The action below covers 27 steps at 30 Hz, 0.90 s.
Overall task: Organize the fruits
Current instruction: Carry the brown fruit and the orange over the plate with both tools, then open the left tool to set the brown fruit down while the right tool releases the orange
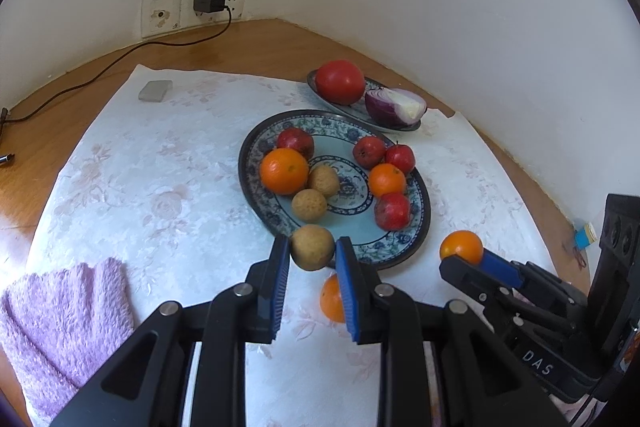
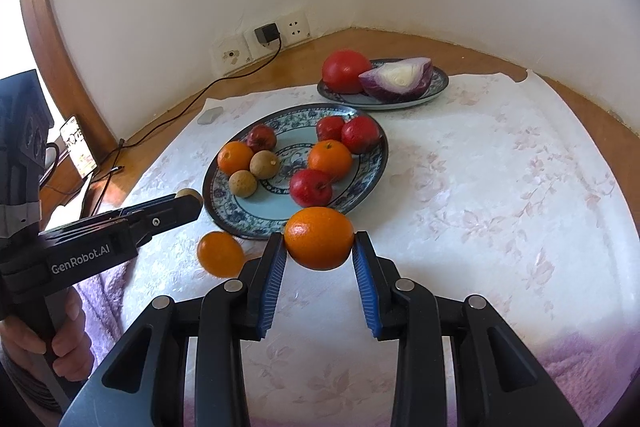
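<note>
Now, taking the large patterned plate as the landmark:
Large plate (image 1: pixel 404 247): oval, blue floral rim, lying on a white flowered cloth (image 1: pixel 160 187) over the wooden surface (image 1: pixel 248 39).
Inside the large plate: two oranges (image 1: pixel 284 171), four small red fruits (image 1: pixel 392 211) and two tan longans (image 1: pixel 309 204); one orange, one red fruit and the two longans sit toward its left half, the other orange and three red fruits toward its right half.
Small plate (image 2: pixel 438 81): just behind the large plate, nearly touching its far rim.
Inside the small plate: a red tomato (image 2: pixel 346 71) and a cut purple onion (image 2: pixel 396 77), touching each other.
Left gripper (image 1: pixel 312 251): closed on a third longan (image 1: pixel 312 247), pinched between the blue pads at the large plate's near edge, clear of the cloth.
Right gripper (image 2: pixel 319 241): clamped on an orange (image 2: pixel 319 238), held off the cloth just in front of the large plate's near rim.
Loose orange (image 2: pixel 220 253): on the cloth just outside the large plate's near rim, between the two grippers.
Purple towel (image 1: pixel 64 323): on the cloth, well left of the large plate and nearer the camera.
Grey block (image 1: pixel 155 91): on the cloth's far left corner, well apart from the large plate.
Wall sockets (image 1: pixel 180 13): on the wall behind and left of the large plate, with a black charger (image 1: pixel 208 2) plugged in.
Hand (image 2: pixel 60 343): seen in the right wrist view, wrapped round the left gripper's handle.
</note>
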Tool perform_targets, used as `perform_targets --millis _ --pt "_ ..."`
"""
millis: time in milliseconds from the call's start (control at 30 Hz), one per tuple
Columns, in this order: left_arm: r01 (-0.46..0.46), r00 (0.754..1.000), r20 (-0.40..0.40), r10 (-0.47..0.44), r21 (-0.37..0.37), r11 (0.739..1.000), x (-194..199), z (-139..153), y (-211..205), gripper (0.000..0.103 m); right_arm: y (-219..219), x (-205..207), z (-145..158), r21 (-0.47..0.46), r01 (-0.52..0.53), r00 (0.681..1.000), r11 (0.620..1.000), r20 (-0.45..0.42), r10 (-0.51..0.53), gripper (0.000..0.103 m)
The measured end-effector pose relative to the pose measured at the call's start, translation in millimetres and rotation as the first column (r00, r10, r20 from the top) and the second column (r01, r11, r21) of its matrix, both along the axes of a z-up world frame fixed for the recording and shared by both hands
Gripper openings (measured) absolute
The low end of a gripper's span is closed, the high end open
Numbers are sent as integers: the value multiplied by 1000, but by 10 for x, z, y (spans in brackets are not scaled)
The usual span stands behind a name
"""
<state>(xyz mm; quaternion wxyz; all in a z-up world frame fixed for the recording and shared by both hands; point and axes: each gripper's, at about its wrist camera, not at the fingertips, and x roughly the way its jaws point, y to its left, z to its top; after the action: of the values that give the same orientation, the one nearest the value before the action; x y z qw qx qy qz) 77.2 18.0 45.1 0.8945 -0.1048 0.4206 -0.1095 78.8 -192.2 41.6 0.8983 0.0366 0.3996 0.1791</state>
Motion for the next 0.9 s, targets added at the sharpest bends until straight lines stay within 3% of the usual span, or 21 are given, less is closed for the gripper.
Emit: perform_targets --millis 900 --pt "32 999 -41 -30 32 999 392 -194 -194 25 -13 481 -12 -52 -10 1000 999 11 10 36"
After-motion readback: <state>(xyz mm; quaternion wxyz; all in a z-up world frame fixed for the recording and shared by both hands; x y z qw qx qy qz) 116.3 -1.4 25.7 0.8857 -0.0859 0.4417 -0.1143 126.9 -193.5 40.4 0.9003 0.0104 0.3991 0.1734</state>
